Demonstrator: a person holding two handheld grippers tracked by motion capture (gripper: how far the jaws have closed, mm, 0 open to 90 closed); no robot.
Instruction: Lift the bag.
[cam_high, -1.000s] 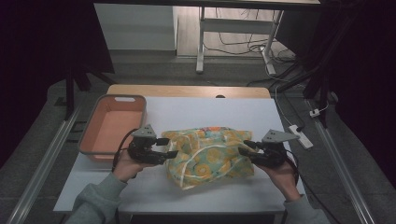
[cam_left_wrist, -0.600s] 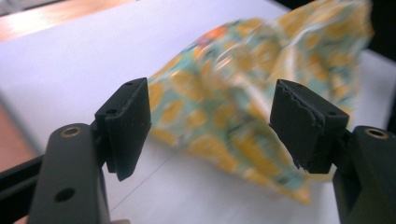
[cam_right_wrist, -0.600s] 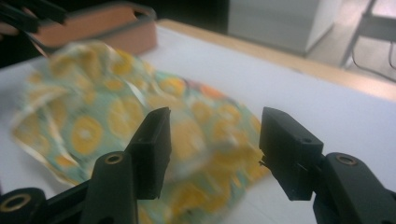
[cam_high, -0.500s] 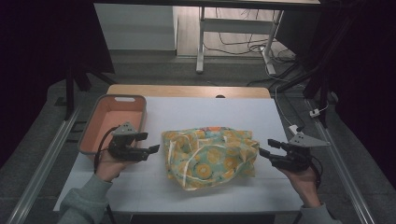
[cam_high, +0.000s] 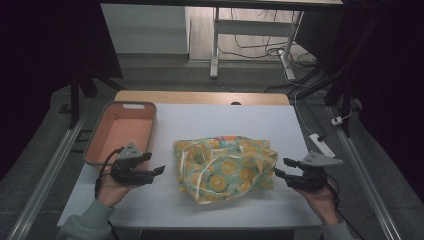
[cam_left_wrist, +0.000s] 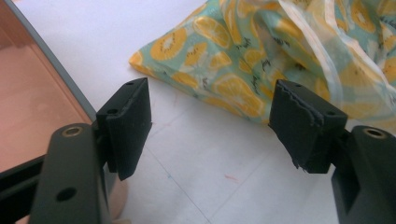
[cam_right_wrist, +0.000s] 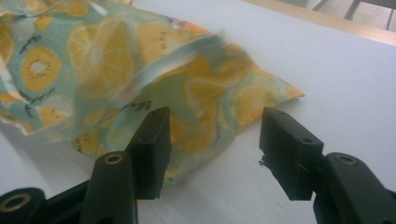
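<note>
- The bag (cam_high: 225, 167) lies in the middle of the white table (cam_high: 225, 120). It is green-blue with orange slices printed on it, and it looks soft and crumpled.
- A pale strap (cam_high: 202, 170) curls over the top of the bag.
- The left gripper (cam_high: 150, 172) is just beside the bag's left edge, not touching it. A hand (cam_high: 112, 190) holds it from below.
- Its jaws stand wide apart with nothing between them. In the left gripper view, bare table shows in the gap, and the bag's corner (cam_left_wrist: 140, 63) lies a little way ahead.
- The right gripper (cam_high: 281, 170) is just beside the bag's right edge. A hand (cam_high: 320, 197) holds it too.
- Its jaws have just been opening. They are open now and hold nothing.
- In the right gripper view, the bag's edge (cam_right_wrist: 201, 140) lies just past the left jaw's tip, but the pads do not press on it.
- An orange tray (cam_high: 102, 145) sits at the table's left side, right by the left gripper.
- Both grippers point in at the bag, one from each side.
</note>
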